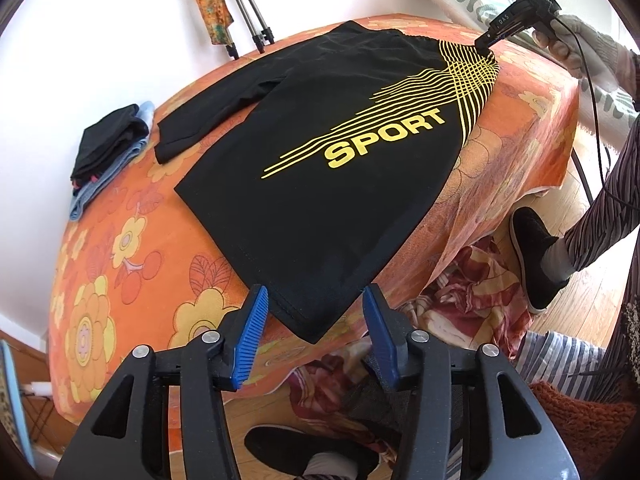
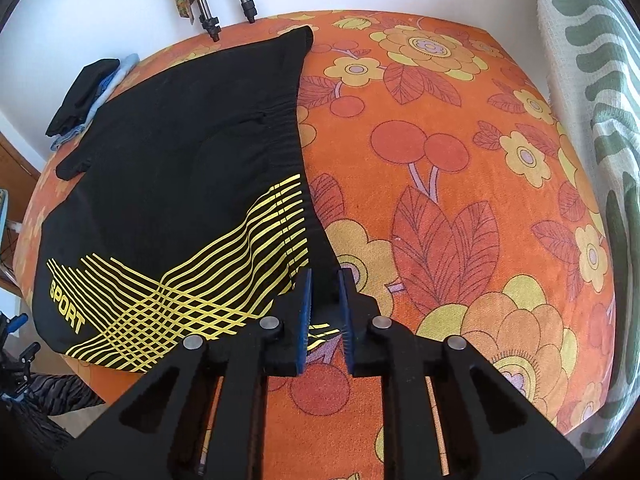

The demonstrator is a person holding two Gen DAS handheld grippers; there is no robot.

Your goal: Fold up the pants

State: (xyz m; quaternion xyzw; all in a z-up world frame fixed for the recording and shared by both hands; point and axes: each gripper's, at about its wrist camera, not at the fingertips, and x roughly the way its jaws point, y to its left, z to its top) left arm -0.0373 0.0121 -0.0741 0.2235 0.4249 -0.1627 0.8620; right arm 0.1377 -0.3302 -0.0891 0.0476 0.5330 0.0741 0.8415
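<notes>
Black pants (image 1: 304,184) with a yellow SPORT print lie spread flat on a table covered by an orange flowered cloth (image 1: 120,248). My left gripper (image 1: 315,291) is open at the table's near edge. The hem corner of one leg lies between its blue pads (image 1: 252,324), and neither pad presses on it. In the right wrist view the pants (image 2: 180,184) lie to the left, and my right gripper (image 2: 326,273) is shut on the waistband corner. From the left wrist view, that right gripper (image 1: 486,42) shows at the far right corner, held by a gloved hand.
A small stack of folded clothes (image 1: 108,144) sits at the table's far left. Tripod legs (image 1: 248,12) stand against the wall behind. A person's black shoe (image 1: 532,252) and a heap of cloth (image 1: 460,304) are on the floor by the table edge. Green-patterned fabric (image 2: 592,120) hangs on the right.
</notes>
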